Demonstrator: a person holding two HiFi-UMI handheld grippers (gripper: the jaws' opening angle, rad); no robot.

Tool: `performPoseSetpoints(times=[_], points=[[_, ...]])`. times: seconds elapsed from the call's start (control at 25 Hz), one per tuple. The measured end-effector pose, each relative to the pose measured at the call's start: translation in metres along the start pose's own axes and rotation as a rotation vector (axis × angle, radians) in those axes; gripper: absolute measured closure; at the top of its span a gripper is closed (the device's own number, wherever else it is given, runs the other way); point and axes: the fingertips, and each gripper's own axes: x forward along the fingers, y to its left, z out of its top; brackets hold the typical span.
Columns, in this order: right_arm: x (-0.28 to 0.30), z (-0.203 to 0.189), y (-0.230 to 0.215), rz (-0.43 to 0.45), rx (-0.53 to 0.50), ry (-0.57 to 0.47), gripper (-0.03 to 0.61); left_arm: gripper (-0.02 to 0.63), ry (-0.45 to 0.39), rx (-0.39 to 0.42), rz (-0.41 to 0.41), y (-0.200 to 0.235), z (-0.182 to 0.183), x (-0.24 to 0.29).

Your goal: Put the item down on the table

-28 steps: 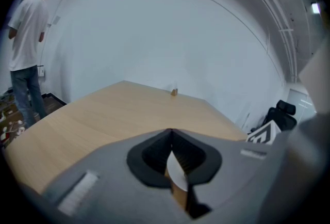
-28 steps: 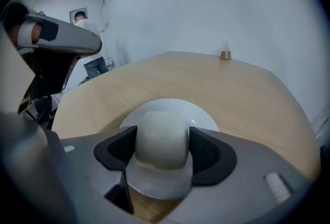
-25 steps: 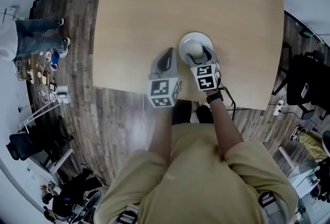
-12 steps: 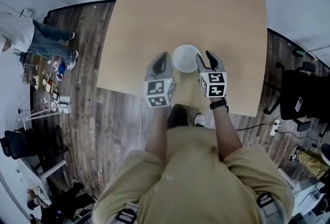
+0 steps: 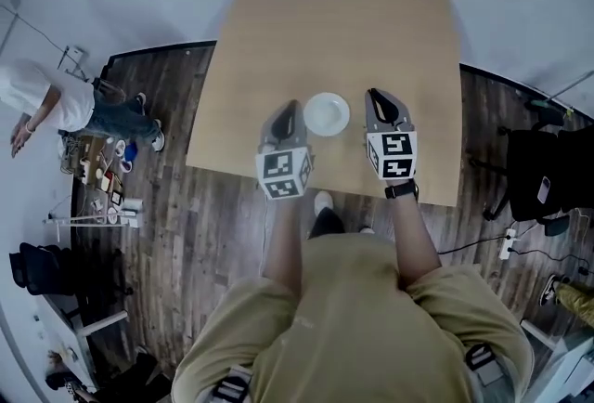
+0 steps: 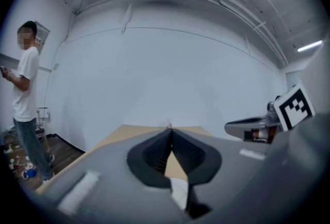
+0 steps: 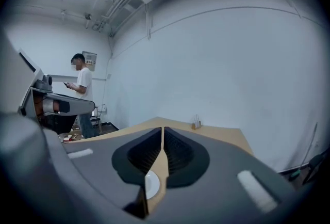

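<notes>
since a second ago the right gripper has come off the white round shallow dish and shifted to its right. the dish sits flat on the light wooden counter, near its front edge, between both grippers and touching neither. right gripper jaws are pressed together on nothing. the left gripper, just beside the dish, is likewise closed and empty.

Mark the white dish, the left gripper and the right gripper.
white dish (image 5: 327,113), head view, centre of its inside.
left gripper (image 5: 293,104), head view, tips of its shut fingers.
right gripper (image 5: 374,95), head view, tips of its shut fingers.
</notes>
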Motion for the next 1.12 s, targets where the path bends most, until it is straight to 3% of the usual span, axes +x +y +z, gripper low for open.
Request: performPoseSetpoints(times=[0.56, 0.84, 1.12], points=[[-0.105, 0.033, -0.006, 0.011, -0.011, -0.094, 0.572, 0.612, -0.092, 0.035, 0.065, -0.052, 0.023, -0.096], [-0.131, 0.026, 0.025, 0.15, -0.008, -0.084, 0.572, 0.612, -0.112, 0.024, 0.089, -0.061, 0.024, -0.134], [-0.125, 0.045, 0.032, 0.251, -0.03, -0.088, 0.572, 0.612, -0.194, 0.026, 0.089, -0.067, 0.05, -0.15]])
